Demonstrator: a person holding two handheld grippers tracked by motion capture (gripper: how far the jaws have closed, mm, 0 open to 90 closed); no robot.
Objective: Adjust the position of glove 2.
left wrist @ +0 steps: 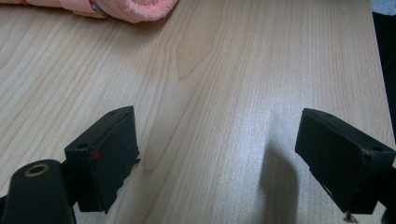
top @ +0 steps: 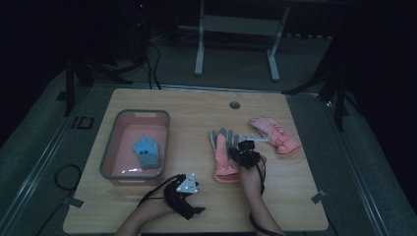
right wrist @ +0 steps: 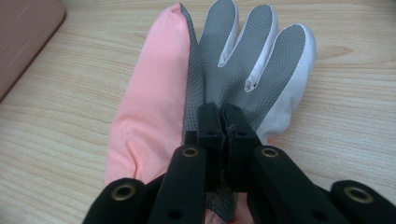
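Our right hand-held gripper (right wrist: 223, 122) pinches the soft, floppy pink glove (top: 225, 160) at its palm, mid-surface at the basin's (top: 109, 149) three o'clock, while our left hand-held gripper (left wrist: 217, 158) gapes empty.

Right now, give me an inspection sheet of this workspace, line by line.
Surface: wooden table, pale wood grain, with a round hole near the far edge.
Job's things: pink glove with grey palm lying flat at mid-table; second pink glove apart to its right; blue glove inside the pink bin at the left.
Clutter: nothing seen.
Grippers: right gripper has its jaws closed on the grey palm fabric; left gripper has its jaws wide apart over bare table, holding nothing.
Cables: black cable trailing from the left gripper; another loop on the floor at the left.
Surroundings: dark room, white frame legs beyond the table.
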